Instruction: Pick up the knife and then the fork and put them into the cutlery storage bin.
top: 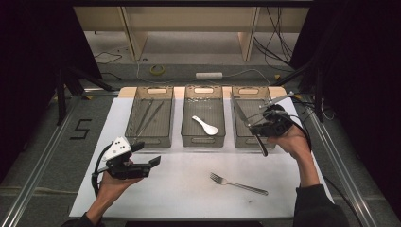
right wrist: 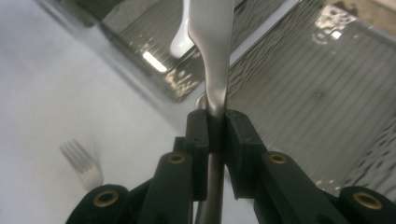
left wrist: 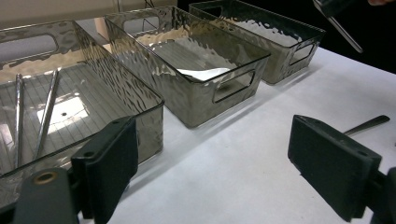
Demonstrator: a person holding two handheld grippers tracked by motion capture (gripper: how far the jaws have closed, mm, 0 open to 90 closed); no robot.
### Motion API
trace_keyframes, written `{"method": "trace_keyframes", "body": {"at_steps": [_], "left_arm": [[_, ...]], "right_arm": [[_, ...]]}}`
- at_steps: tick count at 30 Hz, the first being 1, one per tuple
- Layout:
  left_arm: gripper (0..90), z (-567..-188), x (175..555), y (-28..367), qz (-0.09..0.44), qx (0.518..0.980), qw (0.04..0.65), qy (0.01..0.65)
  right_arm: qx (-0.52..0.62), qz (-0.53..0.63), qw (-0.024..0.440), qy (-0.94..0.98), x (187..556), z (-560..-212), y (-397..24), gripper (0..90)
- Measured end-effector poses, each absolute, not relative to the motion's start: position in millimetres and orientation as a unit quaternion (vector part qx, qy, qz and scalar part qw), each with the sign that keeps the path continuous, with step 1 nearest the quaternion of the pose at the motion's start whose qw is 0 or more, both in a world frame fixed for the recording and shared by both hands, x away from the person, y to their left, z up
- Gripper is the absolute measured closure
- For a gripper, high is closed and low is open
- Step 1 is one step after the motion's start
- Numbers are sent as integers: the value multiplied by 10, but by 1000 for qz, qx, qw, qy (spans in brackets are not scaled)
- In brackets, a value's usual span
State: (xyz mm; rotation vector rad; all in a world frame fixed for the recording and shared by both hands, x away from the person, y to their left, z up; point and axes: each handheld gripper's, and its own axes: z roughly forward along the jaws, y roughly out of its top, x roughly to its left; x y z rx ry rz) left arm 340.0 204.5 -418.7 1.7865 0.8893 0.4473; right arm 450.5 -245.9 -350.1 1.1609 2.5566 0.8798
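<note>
A dark room surrounds a counter covered with a white sheet, cables trailing over the grey floor beyond it. Three smoky see-through bins stand in a row along the far part of the sheet.

The left bin holds two thin metal rods lying lengthwise, close together. In front of it, above the sheet, a hand carries the left claw, which points toward the right with its jaws spread wide and nothing between them; in the left gripper view the two black pads stand well apart, framing bare sheet and the bin fronts.

The middle bin contains a white spoon, lying on its floor with the bowl toward the near right.

Nearer the person, a metal fork lies flat on the sheet, tines to the left and handle running off to the right, well apart from both claws.

The right bin stands at the end of the row. Over its near right part, the right claw is pressed together on a table knife, pinching it around the narrow neck where blade meets handle. The blade slants up and to the left above the bin, while the handle hangs out toward the sheet in front. In the right gripper view the pads clamp the steel from both sides, with the bin's ribbed floor below.
</note>
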Motion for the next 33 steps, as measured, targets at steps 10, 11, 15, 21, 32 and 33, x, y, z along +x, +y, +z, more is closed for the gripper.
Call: {"method": "trace_keyframes", "body": {"at_steps": [10, 11, 15, 21, 32, 33], "left_arm": [[160, -4186, 3400, 2042, 186, 745, 522, 370], [159, -4186, 3401, 2042, 186, 745, 522, 370], [160, -4186, 3401, 2040, 185, 746, 523, 370], [160, -4185, 3400, 2041, 184, 746, 523, 369], [160, -4184, 3399, 2041, 183, 746, 524, 369], [159, -4184, 3398, 2043, 183, 745, 524, 369]], "right_arm": [[417, 298, 111, 852, 4881, -3311, -2399, 809], [418, 298, 111, 851, 4903, -3307, -2396, 809], [429, 300, 110, 845, 5009, -3306, -2381, 809], [451, 301, 113, 833, 5155, -3370, -2406, 809], [497, 287, 119, 810, 5388, -3605, -2451, 808], [502, 285, 118, 808, 5397, -3636, -2444, 808]]}}
